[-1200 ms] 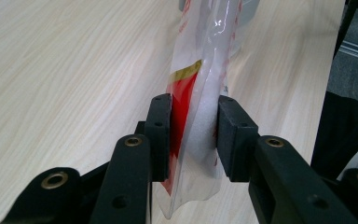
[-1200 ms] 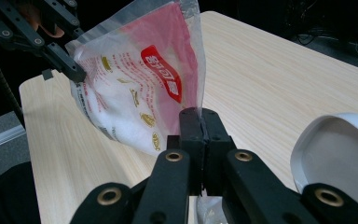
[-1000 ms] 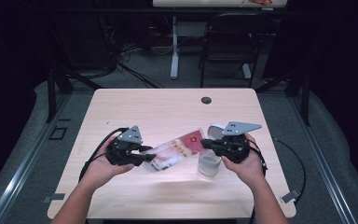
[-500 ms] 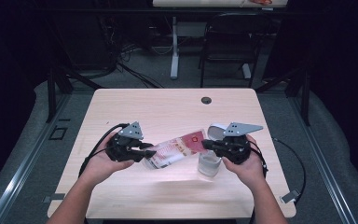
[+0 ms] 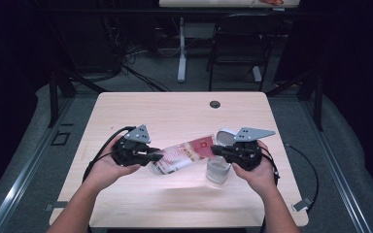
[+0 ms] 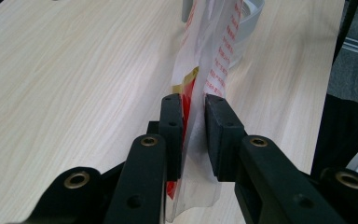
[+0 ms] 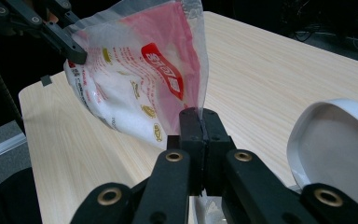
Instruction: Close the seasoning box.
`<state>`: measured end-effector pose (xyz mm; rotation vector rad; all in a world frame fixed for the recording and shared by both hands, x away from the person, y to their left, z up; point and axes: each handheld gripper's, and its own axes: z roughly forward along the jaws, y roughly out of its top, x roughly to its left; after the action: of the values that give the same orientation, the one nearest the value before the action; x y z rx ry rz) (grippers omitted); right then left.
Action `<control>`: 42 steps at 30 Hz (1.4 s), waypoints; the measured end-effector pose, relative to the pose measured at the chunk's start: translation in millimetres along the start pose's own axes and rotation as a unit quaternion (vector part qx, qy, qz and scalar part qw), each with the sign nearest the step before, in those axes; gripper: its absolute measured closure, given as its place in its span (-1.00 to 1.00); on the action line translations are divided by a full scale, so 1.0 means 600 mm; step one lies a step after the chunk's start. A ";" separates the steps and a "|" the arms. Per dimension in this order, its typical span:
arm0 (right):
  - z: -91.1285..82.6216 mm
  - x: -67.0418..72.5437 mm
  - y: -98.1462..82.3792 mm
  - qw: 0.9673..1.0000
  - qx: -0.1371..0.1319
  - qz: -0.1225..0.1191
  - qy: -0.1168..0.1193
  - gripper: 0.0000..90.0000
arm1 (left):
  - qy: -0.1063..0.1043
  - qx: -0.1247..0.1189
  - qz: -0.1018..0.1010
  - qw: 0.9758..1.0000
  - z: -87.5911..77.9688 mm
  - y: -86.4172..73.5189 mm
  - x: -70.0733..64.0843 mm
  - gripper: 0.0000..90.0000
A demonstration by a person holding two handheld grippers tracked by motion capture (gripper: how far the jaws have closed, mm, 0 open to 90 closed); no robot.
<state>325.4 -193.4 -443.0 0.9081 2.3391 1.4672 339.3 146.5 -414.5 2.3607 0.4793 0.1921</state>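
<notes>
Clear red-printed pouch (image 5: 184, 154) of white powder hangs tilted, stretched.

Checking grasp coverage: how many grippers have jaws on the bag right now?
2. The left gripper has its jaws, just closing, around the bag at its left end; the right gripper is clamped shut on the bag's right end, above the clear cup.

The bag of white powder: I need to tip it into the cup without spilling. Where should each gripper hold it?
Grip the bag by its flat film edges, coming in level from either end: right gripper pinching one edge, left gripper closing on the other. The bulging middle offers nothing flat.
</notes>
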 end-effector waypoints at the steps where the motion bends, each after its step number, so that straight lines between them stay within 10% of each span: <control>1: 0.000 0.000 0.000 1.000 0.000 0.000 0.000 0.99 | 0.000 0.000 0.002 1.000 -0.001 0.001 0.000 0.74; 42: 0.009 -0.003 -0.010 1.000 0.012 0.004 -0.008 0.98 | -0.004 0.032 0.017 0.999 -0.016 0.039 0.007 0.81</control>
<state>327.2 -192.2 -451.0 0.9322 2.3498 1.4328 346.9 138.4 -391.6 2.4321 0.4489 0.1856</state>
